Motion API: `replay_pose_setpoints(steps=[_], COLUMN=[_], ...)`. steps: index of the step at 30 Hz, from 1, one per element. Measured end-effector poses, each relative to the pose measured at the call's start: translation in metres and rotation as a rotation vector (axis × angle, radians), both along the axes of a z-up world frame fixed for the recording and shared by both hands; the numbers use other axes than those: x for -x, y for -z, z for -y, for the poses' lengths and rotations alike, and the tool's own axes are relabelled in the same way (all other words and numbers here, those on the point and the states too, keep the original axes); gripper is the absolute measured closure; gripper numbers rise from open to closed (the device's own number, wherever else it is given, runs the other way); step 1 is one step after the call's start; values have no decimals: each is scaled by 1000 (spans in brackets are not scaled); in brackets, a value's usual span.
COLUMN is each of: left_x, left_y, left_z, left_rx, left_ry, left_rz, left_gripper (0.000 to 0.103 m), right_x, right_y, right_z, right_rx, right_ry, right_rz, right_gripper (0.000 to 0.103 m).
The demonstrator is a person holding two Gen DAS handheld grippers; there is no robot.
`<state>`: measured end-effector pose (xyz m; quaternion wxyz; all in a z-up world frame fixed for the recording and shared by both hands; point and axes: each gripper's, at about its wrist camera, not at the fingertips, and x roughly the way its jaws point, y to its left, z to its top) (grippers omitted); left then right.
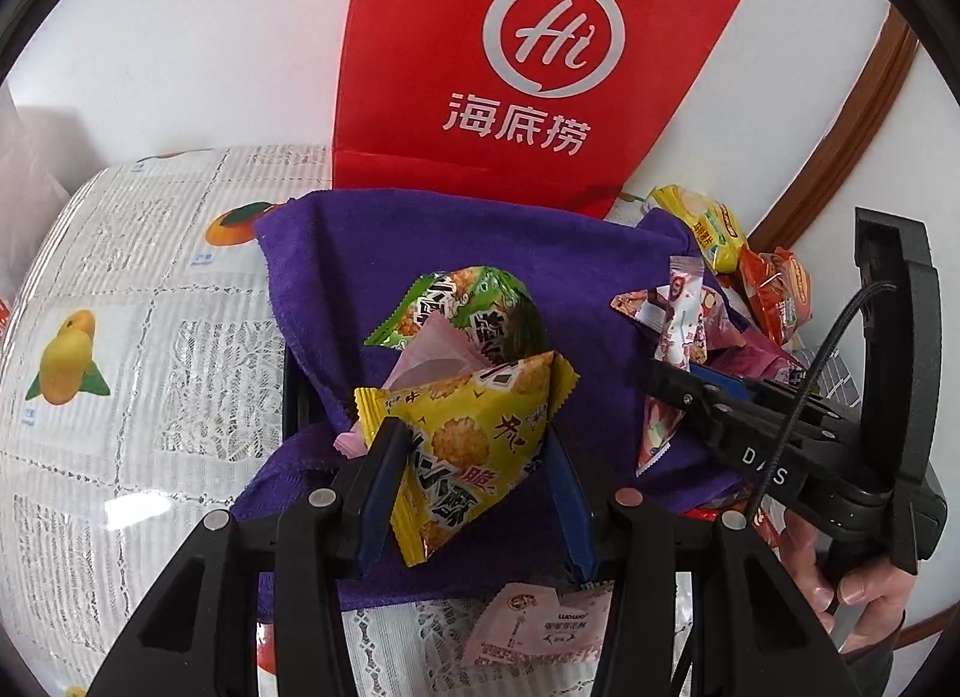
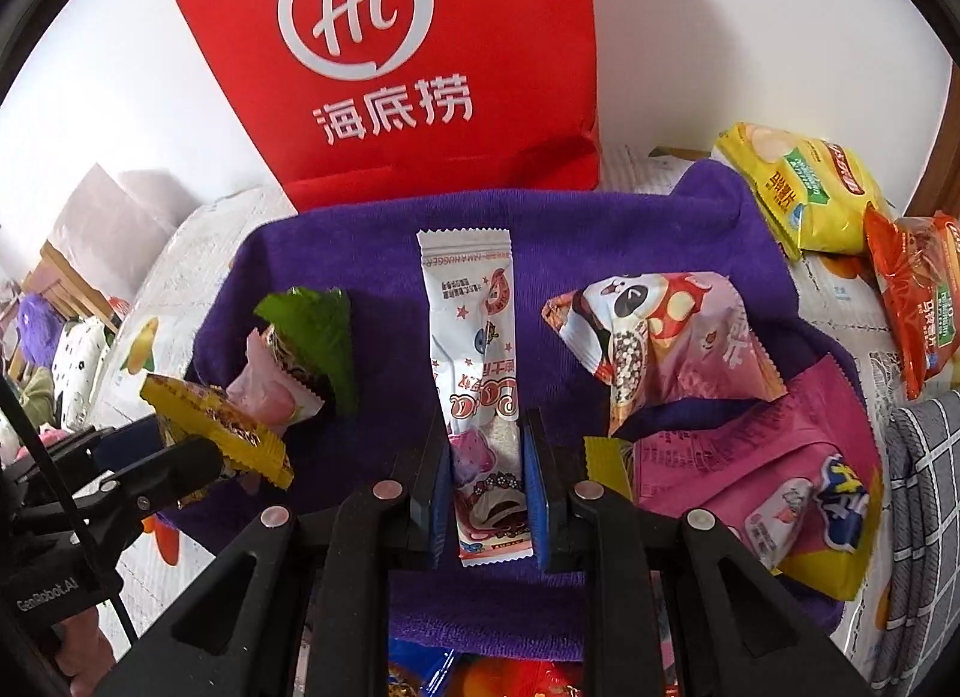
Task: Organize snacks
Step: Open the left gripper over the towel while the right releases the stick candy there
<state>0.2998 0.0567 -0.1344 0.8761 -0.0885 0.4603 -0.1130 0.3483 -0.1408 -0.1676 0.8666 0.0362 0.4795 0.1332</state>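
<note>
Left claw [image 1: 474, 481]: clamped on yellow snack packet [image 1: 474, 433]. Right claw [image 2: 486, 487]: clamped on white stick packet [image 2: 477, 361]. Both over purple cloth [image 2: 372, 253]; red bag [image 2: 420, 66] behind.

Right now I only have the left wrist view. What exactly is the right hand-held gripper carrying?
Observer: The right hand-held gripper is shut on a long white snack stick, pinched near its lower end, over the purple cloth.
Operator: Anything lying to its right that I can't make out?
Observer: A pink panda-print packet rests on the cloth, with a bigger magenta packet in front of it.
Operator: And how does my own load look from there?
Observer: The left hand-held gripper grips the yellow triangular packet, beside a green packet.
</note>
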Motion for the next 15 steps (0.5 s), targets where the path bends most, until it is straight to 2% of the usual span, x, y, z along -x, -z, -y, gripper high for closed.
replay_pose_setpoints(steps=[3,8,15], left_x=[-1,2,10], left_y=[0,2,0], left_z=[2,-1,-2], left_rx=[-4,8,6], left_ry=[9,12,17], left_rz=[-1,-8,-32], left_gripper=[58,58,58], right_x=[2,7,24], right_y=[-1,-4,-22], right_z=[-1,-1,3], right_rx=[7,19,7], right_ry=[-6,-5,16], right_rz=[0,3,43], right_gripper=[80,58,50])
